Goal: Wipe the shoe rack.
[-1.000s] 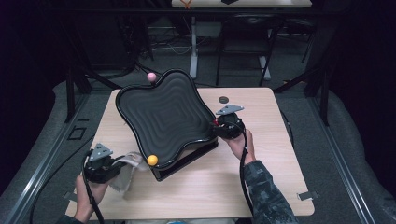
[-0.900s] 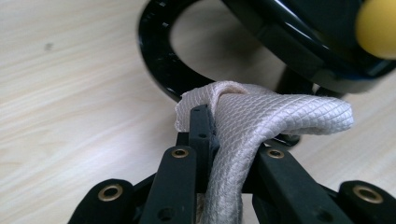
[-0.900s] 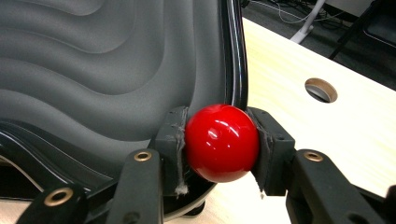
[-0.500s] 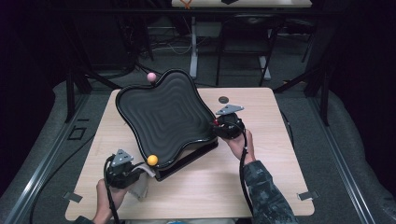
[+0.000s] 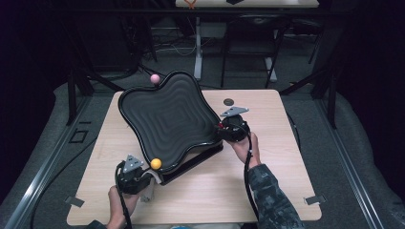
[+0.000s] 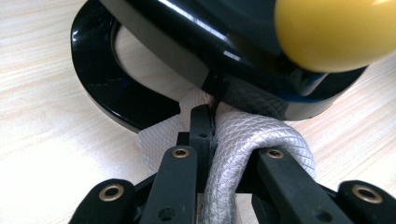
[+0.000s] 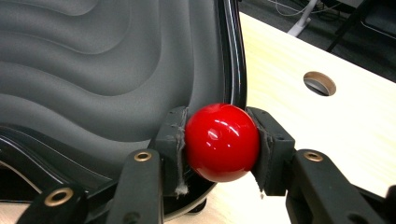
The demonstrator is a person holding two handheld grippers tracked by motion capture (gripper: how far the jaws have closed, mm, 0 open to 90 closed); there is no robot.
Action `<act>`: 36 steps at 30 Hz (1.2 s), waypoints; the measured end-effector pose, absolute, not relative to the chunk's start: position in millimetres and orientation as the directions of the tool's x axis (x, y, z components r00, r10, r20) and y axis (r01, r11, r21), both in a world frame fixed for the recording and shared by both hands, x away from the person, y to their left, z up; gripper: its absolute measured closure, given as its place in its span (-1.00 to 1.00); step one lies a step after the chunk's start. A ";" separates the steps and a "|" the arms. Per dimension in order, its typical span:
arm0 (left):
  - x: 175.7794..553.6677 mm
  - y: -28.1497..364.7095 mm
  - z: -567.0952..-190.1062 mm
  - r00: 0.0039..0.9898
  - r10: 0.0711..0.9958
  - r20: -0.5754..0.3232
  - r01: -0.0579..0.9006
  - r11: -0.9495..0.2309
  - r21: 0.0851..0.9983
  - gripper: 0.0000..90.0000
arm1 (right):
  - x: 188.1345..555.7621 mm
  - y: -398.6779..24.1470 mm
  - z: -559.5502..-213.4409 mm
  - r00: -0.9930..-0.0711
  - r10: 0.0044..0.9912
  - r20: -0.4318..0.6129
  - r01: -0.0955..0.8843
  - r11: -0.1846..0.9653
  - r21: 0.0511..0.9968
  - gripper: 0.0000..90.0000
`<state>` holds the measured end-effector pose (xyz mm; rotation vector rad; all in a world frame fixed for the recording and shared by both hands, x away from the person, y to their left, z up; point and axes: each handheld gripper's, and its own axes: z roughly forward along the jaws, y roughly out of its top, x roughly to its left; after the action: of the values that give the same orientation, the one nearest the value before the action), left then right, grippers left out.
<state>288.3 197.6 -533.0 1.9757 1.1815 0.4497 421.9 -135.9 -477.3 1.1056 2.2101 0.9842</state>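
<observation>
A black wavy tray [image 5: 167,119] stands tilted on a black base [image 5: 191,162], with ball knobs at three of its corners. My right gripper [image 5: 221,128] is shut on the red ball [image 7: 219,135] at the tray's right corner, one pad on each side. The yellow ball [image 5: 155,163] sits at the tray's near-left corner. Just below it my left gripper [image 5: 145,183] is shut on a folded white cloth [image 6: 252,135], which presses against the black rim under the yellow ball [image 6: 336,32]. A pink ball [image 5: 154,78] tops the far corner.
The light wooden table [image 5: 267,191] has a round hole [image 5: 229,101] behind my right gripper. The base's curved black foot [image 6: 102,88] lies left of the cloth. Bare tabletop lies along the front and right. Dark floor and frame legs surround the table.
My left gripper has moved right along the table's front with the white cloth, up to the tray's yellow-ball corner. The right gripper and the tray have stayed put.
</observation>
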 end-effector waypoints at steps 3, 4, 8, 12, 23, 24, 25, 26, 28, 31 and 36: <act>288.4 195.6 -538.7 0.493 0.866 -0.086 0.594 -0.263 0.760 0.83 | 421.6 -135.8 -477.1 -0.557 0.825 -0.090 0.486 0.412 0.771 0.33; 288.9 195.2 -541.1 0.490 0.867 -0.087 0.602 -0.264 0.753 0.83 | 421.7 -135.9 -477.1 -0.558 0.825 -0.089 0.486 0.412 0.771 0.33; 291.7 193.9 -553.0 0.469 0.875 -0.117 0.643 -0.248 0.724 0.83 | 422.0 -135.9 -477.8 -0.558 0.826 -0.084 0.483 0.405 0.776 0.33; 294.3 192.6 -559.8 0.469 0.875 -0.117 0.662 -0.261 0.703 0.84 | 422.0 -135.9 -477.8 -0.557 0.827 -0.080 0.486 0.402 0.776 0.33; 285.1 199.1 -533.7 0.477 0.868 -0.136 0.591 -0.203 0.781 0.83 | 422.0 -135.6 -478.1 -0.551 0.831 -0.083 0.486 0.400 0.777 0.33; 284.3 200.1 -531.8 0.481 0.866 -0.134 0.585 -0.203 0.785 0.83 | 422.0 -135.6 -478.1 -0.551 0.830 -0.083 0.486 0.400 0.777 0.33; 283.9 200.8 -531.1 0.482 0.866 -0.137 0.587 -0.202 0.784 0.82 | 422.0 -135.7 -478.2 -0.551 0.831 -0.083 0.486 0.400 0.777 0.33; 283.9 200.8 -531.1 0.482 0.866 -0.137 0.587 -0.202 0.784 0.82 | 422.0 -135.7 -478.2 -0.551 0.831 -0.083 0.486 0.400 0.777 0.33; 283.6 201.6 -531.4 0.479 0.864 -0.154 0.592 -0.189 0.783 0.82 | 422.0 -135.5 -478.2 -0.550 0.831 -0.084 0.485 0.400 0.777 0.33; 284.4 202.5 -530.5 0.485 0.861 -0.152 0.597 -0.200 0.777 0.80 | 422.4 -136.0 -478.5 -0.556 0.827 -0.081 0.482 0.400 0.780 0.33; 284.9 213.2 -524.6 0.481 0.865 -0.142 0.595 -0.203 0.777 0.79 | 422.4 -136.1 -478.5 -0.557 0.826 -0.083 0.480 0.402 0.779 0.33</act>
<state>284.9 213.2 -524.6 1.9097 1.2149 0.4172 422.4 -136.1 -478.5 1.1150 2.2018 1.0011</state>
